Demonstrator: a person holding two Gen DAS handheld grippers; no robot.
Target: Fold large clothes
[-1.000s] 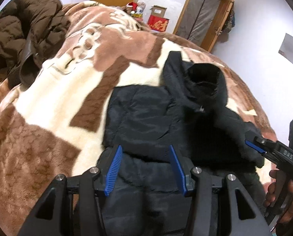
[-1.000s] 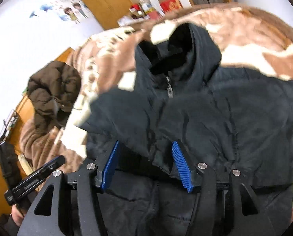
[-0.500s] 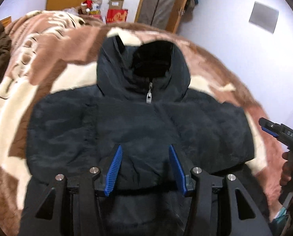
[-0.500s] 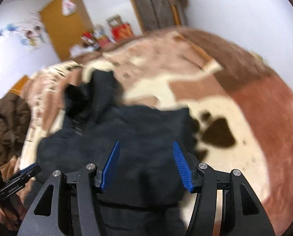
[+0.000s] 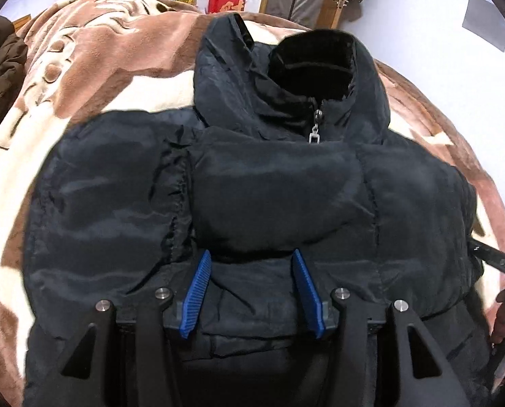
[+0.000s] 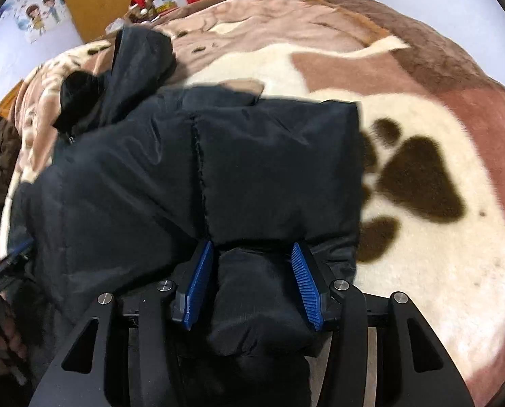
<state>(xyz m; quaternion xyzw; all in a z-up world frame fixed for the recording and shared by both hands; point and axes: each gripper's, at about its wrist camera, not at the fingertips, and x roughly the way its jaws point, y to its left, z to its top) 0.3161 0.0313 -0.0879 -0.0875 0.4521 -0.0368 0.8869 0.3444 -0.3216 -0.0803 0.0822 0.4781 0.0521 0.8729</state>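
We see the black jacket ahead of & between the jaws: smooth synthetic cloth w/ a faint sheen, puffy, stitched seams; collar lining looks matt, fuzzy; metal zip pull. Blanket beyond the jaws: plush fleece, matt. Jaw pads are ribbed blue plastic on matt black plastic frames w/ shiny metal bolts.

Left wrist view: mounted behind the left gripper, looking steeply down and forward along its 2 blue-padded fingers, close over the black puffer jacket on the patterned blanket; collar centred, doors and boxes at the far wall.

Right wrist view: mounted behind the right gripper, same steep forward tilt, close over the jacket's right edge, with the blanket's paw print alongside.

Shared: jacket, blanket, far wall. Each view catches the other gripper at its frame edge.
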